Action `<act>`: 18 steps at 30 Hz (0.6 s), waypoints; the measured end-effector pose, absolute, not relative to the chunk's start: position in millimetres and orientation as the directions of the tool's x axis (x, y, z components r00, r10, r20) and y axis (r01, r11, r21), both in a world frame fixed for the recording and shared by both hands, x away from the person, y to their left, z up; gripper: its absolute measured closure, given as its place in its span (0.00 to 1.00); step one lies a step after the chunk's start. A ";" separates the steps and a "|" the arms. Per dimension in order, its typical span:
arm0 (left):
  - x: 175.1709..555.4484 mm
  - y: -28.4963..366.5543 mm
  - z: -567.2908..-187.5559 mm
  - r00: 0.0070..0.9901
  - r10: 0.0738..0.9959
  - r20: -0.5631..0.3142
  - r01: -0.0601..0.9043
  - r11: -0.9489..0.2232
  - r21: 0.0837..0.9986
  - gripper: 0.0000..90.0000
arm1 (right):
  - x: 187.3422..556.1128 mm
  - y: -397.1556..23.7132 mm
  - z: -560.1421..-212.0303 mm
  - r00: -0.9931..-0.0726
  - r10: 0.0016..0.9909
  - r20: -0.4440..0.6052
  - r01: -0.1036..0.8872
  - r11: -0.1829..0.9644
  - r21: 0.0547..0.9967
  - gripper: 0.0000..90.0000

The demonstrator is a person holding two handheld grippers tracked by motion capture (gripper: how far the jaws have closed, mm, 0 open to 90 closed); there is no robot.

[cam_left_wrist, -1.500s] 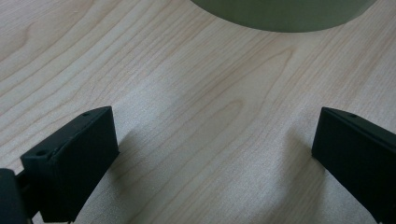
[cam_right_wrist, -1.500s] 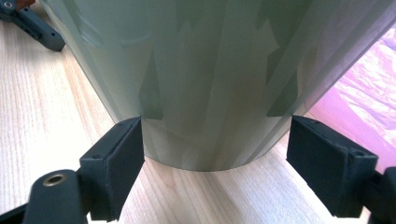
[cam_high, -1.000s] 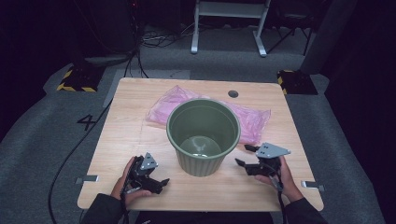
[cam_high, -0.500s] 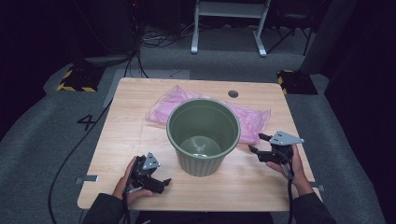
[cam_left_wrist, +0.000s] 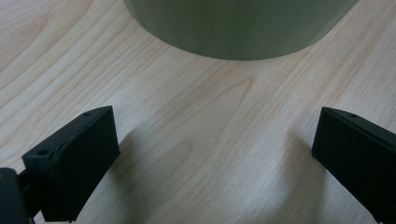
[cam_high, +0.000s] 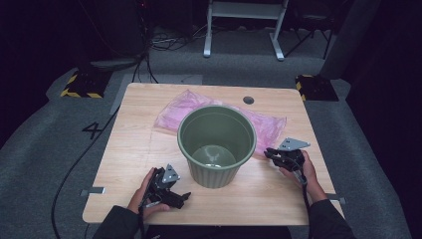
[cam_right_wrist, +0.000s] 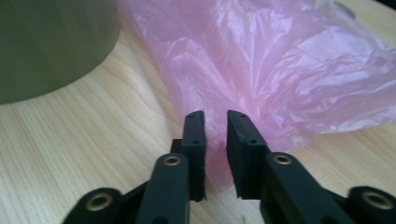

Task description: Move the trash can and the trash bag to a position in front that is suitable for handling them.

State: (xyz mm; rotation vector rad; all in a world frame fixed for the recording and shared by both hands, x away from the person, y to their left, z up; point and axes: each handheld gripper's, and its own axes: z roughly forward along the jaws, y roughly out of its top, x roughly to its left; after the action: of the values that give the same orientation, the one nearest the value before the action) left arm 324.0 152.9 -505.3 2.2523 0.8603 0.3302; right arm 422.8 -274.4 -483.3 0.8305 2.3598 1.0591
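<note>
Now we look at the big green bucket [cam_high: 216,144] in the middle of the wooden table [cam_high: 124,149], and we use it as our landmark. Behind the bucket and out to its right side lies a thin pink plastic bag [cam_high: 271,127], flat and crinkly on the wood. Its long way runs from behind the bucket on the left down to the bucket's right side.

Our right gripper [cam_right_wrist: 215,116] is on the right side of the bucket, just at the near corner of the bag. Its jaws have just been closing, and now they stand close together with the bag's corner between them. We think they are pinching the thin plastic, though a small gap shows between the black jaws. The bag spreads away from this gripper, going forward and away from the bucket in the right gripper view.

Our left gripper [cam_high: 169,191] sits in front of the bucket, on its left side, resting low by the wood. Its jaws are spread wide with only bare table between them, and the bucket wall stands just ahead of them.

So the right hand is the near one to the bag, and the left hand is well apart from it. We guess the next move is to lift the bag's corner up toward the bucket's open top
</note>
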 end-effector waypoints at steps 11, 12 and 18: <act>328.7 134.2 -505.0 0.746 0.666 -0.010 0.490 -0.539 0.685 0.00 | 423.8 -279.5 -493.3 -0.763 0.640 -0.084 0.370 0.541 0.755 0.99; 328.7 134.2 -505.0 0.746 0.666 -0.010 0.490 -0.539 0.685 0.00 | 423.6 -279.5 -493.6 -0.765 0.639 -0.086 0.369 0.544 0.753 0.99; 335.7 123.7 -504.6 0.737 0.676 -0.001 0.494 -0.538 0.683 0.00 | 420.4 -281.2 -494.4 -0.768 0.637 -0.073 0.377 0.541 0.751 0.99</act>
State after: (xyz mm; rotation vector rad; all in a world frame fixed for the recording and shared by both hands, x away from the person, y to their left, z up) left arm 335.7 123.7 -504.6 2.2536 0.8769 0.3449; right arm 420.4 -281.2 -494.4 0.8358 2.4437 1.0722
